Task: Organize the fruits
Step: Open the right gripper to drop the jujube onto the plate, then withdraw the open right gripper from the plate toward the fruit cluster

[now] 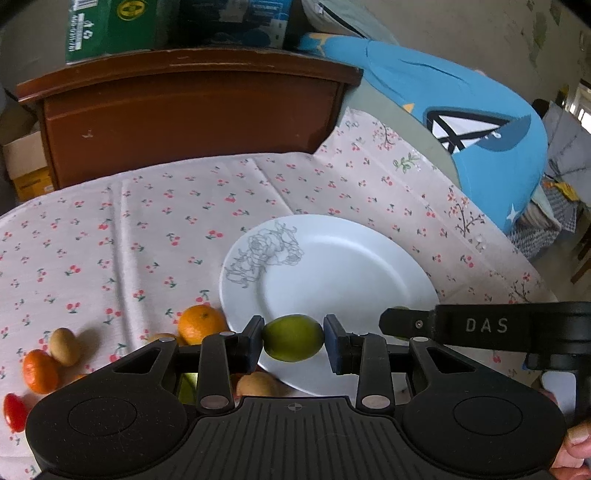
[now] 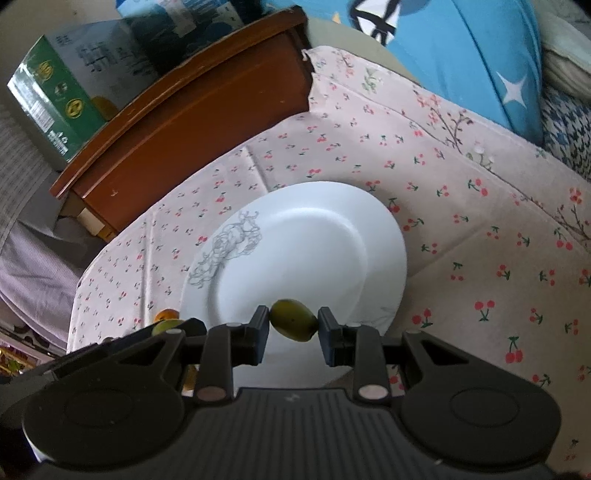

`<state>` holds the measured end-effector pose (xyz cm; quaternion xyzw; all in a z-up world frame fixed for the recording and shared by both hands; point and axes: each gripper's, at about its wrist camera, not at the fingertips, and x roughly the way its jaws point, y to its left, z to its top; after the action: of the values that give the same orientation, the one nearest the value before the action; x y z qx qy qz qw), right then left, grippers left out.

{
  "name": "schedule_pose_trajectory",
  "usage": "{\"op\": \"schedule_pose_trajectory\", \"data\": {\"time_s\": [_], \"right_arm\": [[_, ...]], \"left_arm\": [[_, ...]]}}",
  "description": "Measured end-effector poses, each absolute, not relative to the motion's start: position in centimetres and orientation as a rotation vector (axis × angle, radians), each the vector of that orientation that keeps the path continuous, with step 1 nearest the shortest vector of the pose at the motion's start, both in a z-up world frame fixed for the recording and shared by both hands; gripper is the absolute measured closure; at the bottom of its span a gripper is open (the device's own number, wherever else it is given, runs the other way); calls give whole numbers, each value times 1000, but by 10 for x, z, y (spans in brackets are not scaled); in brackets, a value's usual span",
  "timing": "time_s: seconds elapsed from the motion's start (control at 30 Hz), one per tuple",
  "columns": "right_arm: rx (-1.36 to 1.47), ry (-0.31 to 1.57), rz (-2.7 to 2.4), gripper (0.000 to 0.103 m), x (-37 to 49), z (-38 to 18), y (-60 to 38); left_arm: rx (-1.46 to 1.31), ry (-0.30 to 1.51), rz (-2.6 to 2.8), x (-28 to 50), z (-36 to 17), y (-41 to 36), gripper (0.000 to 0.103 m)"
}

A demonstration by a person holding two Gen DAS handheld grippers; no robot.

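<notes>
My left gripper (image 1: pixel 293 338) is shut on a round green fruit (image 1: pixel 293 337), held over the near rim of a white plate (image 1: pixel 343 266) with a grey flower drawing. My right gripper (image 2: pixel 293 326) is shut on a smaller oval green fruit (image 2: pixel 294 320) above the same white plate (image 2: pixel 295 251). In the left wrist view the right gripper's black body (image 1: pixel 480 325) reaches in from the right. Loose on the cloth left of the plate lie an orange (image 1: pixel 201 323), a second orange (image 1: pixel 40 371), a tan oval fruit (image 1: pixel 65 346) and a red tomato (image 1: pixel 14 411).
A cherry-print tablecloth (image 1: pixel 147 229) covers the table. A brown wooden cabinet (image 1: pixel 192 110) stands behind it, with a green carton (image 1: pixel 107 29) on top. A blue cushion (image 1: pixel 461 122) lies at the back right. Another tan fruit (image 1: pixel 256 384) sits just under the left gripper.
</notes>
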<state>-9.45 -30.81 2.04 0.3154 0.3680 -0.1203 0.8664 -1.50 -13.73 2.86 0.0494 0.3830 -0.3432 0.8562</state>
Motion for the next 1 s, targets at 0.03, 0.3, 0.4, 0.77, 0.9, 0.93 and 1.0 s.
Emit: {"op": "schedule_pose_trajectory", "data": {"time_s": [0.03, 0.3, 0.4, 0.77, 0.9, 0.93, 1.0], "right_arm": [[662, 773, -257, 73, -94, 20, -309], [701, 763, -267, 72, -97, 19, -316], [707, 749, -300, 72, -103, 21, -320], [692, 772, -437, 72, -118, 19, -330], [714, 813, -443, 72, -121, 12, -328], [720, 820, -435, 72, -122, 11, -327], [731, 832, -418, 72, -123, 9, -324]], "left_arm": [[104, 805, -724, -15, 28, -138, 70], [96, 777, -736, -22, 35, -137, 62], [93, 788, -743, -25, 38, -132, 62], [94, 823, -718, -33, 36, -120, 62], [91, 826, -685, -31, 41, -109, 61], [90, 826, -678, -30, 41, -106, 60], [78, 831, -661, -29, 43, -100, 58]]}}
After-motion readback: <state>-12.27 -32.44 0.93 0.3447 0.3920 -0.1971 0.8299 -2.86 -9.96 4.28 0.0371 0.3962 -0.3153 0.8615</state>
